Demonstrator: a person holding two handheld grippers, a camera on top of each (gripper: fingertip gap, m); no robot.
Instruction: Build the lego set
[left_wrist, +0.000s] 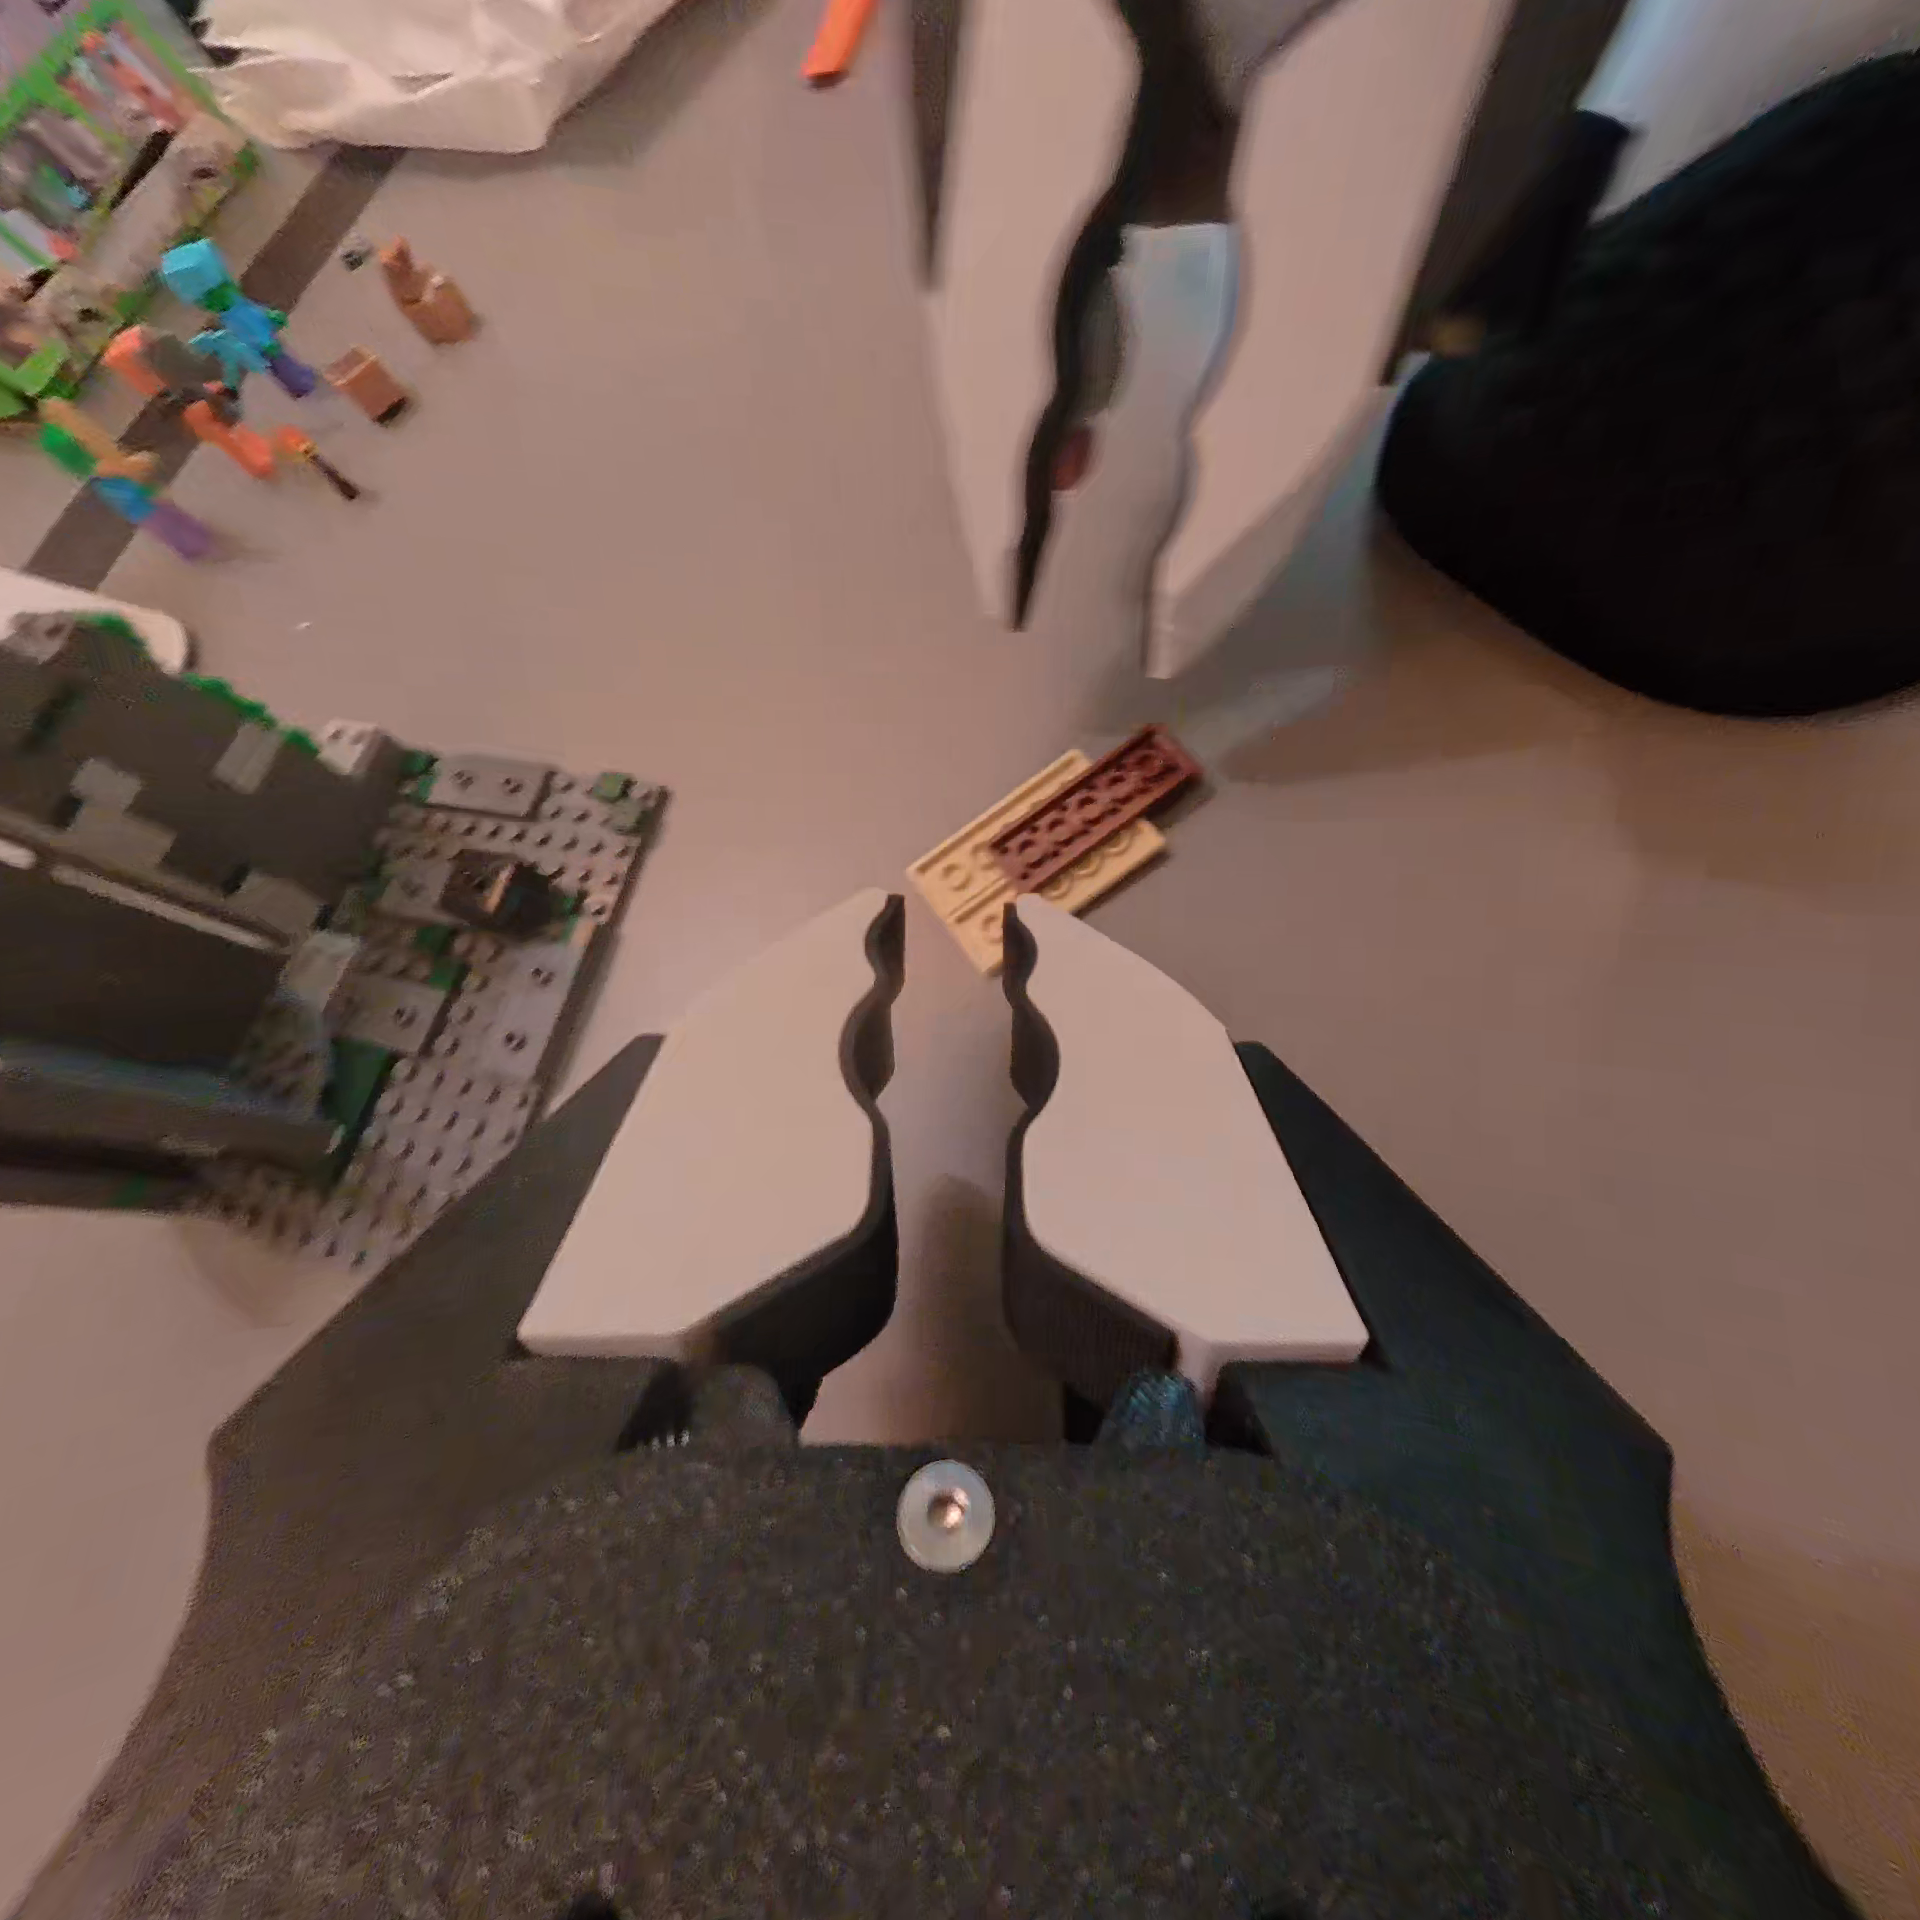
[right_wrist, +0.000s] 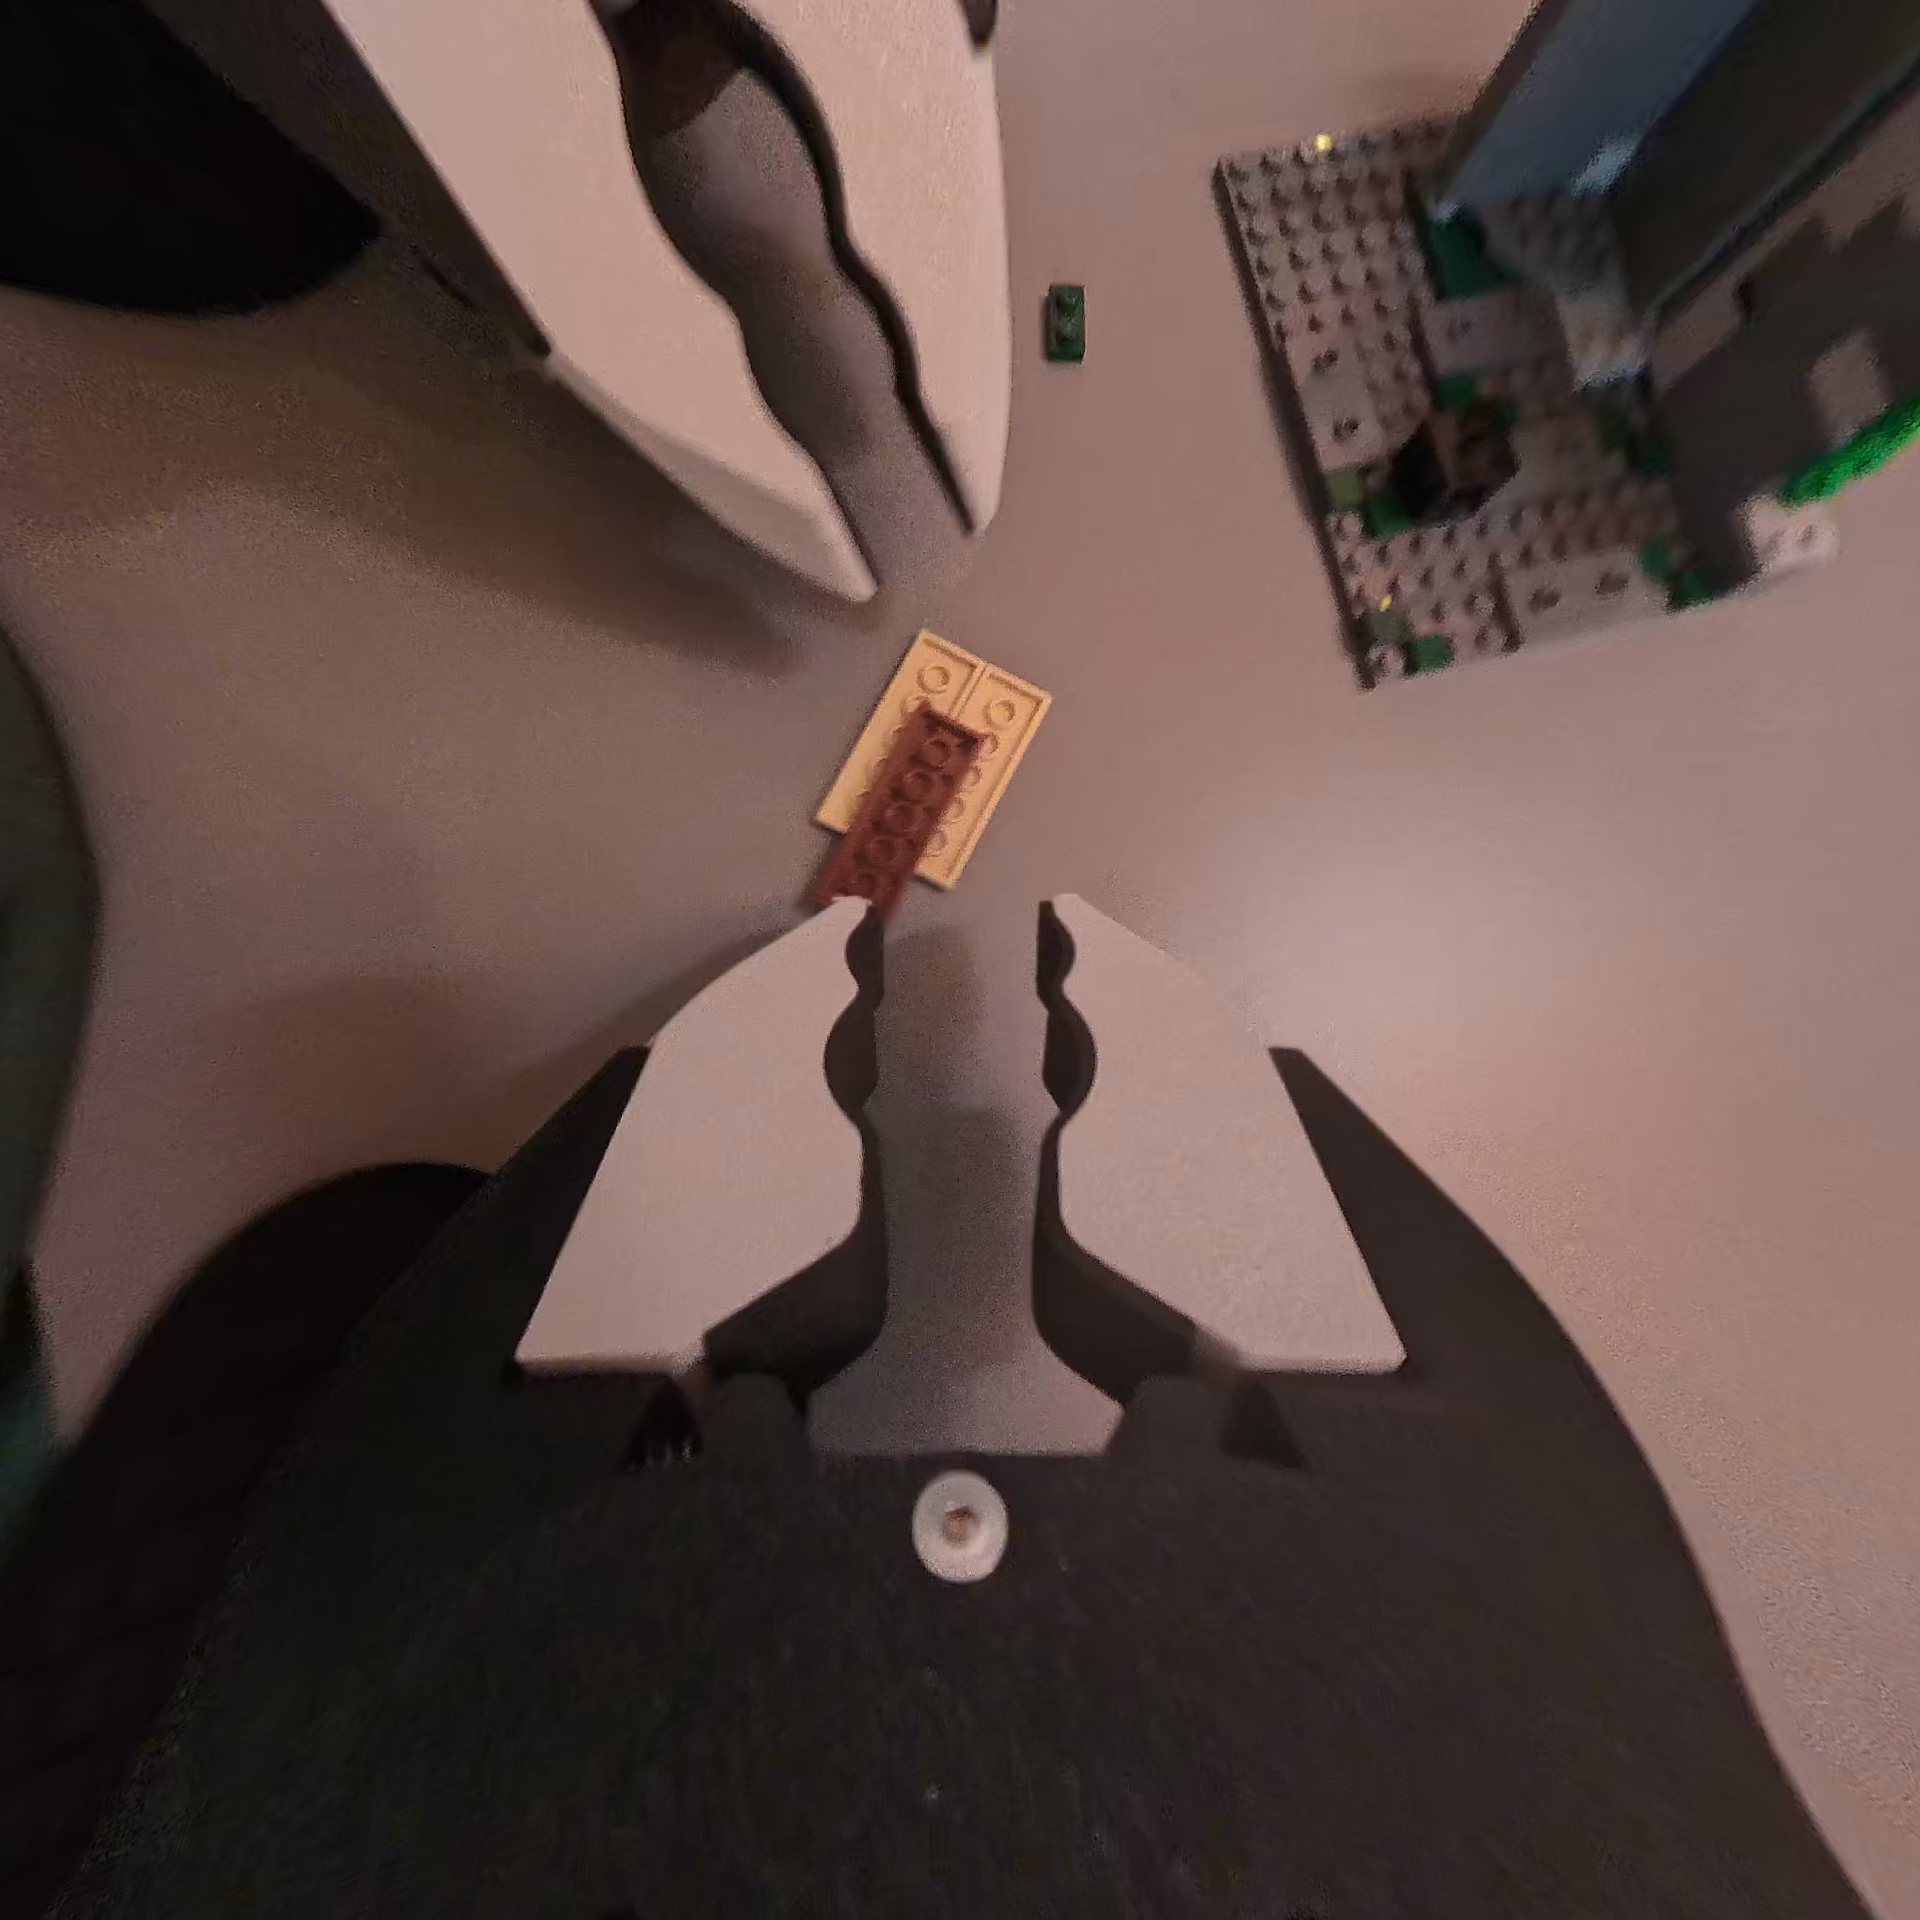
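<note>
Two tan plates (right_wrist: 982, 748) lie side by side on the smooth grey table (right_wrist: 1455, 987), bridged by a narrow reddish-brown studded plate (right_wrist: 899, 816) that overhangs one end. Facing each other across this stack, the left gripper (left_wrist: 954, 914) and right gripper (right_wrist: 951, 912) both hover with wavy-edged white fingers apart, gripping nothing. Off to the side stands the grey studded baseplate (left_wrist: 582, 914) with its blocky dark build (left_wrist: 135, 883). A small dark green brick (right_wrist: 1067, 324) lies apart.
</note>
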